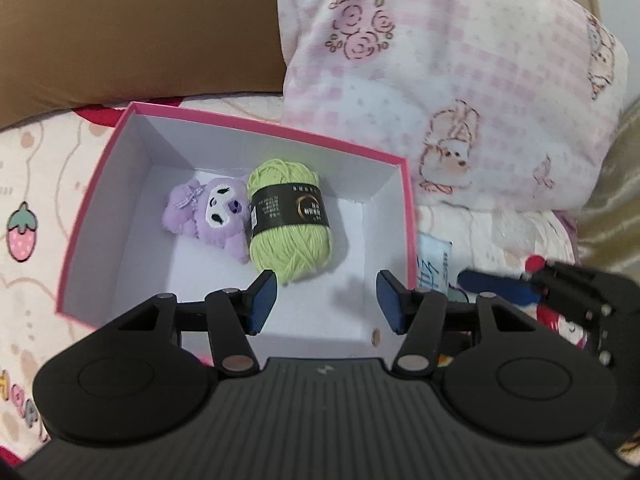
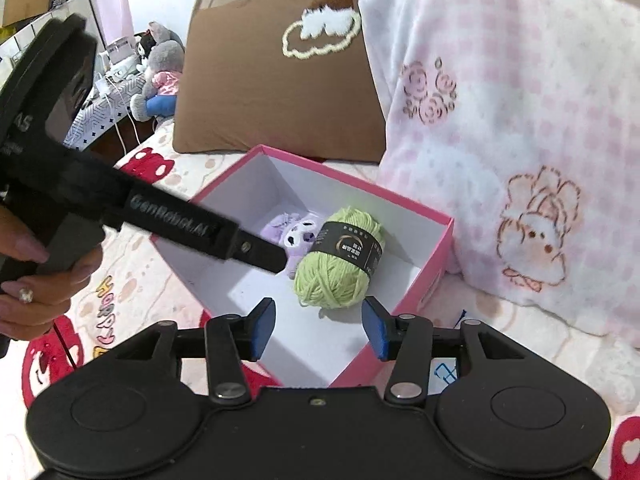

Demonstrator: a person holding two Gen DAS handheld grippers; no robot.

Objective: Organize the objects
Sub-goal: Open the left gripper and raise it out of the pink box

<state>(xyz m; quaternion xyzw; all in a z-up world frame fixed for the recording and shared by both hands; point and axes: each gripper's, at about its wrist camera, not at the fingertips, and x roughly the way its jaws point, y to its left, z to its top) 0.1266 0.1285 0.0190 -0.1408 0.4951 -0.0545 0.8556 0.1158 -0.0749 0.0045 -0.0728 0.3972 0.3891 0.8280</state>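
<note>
A pink box (image 1: pixel 410 216) with a white inside stands open on the bed. In it lie a green yarn ball (image 1: pixel 290 222) with a black label and a purple plush toy (image 1: pixel 208 212), touching side by side. My left gripper (image 1: pixel 326 300) is open and empty above the box's near part. In the right wrist view the box (image 2: pixel 436 256) holds the yarn (image 2: pixel 340 264) and the plush (image 2: pixel 298 232). My right gripper (image 2: pixel 318 326) is open and empty over the box's near corner. The left gripper's fingers (image 2: pixel 260 254) reach in from the left over the box.
A brown pillow (image 2: pixel 280 92) lies behind the box and a pink checked blanket (image 2: pixel 520 128) is piled to its right. A printed bedsheet (image 1: pixel 36 200) lies under everything. A small blue-white packet (image 1: pixel 434 264) lies right of the box. Plush toys (image 2: pixel 160 68) sit on a far table.
</note>
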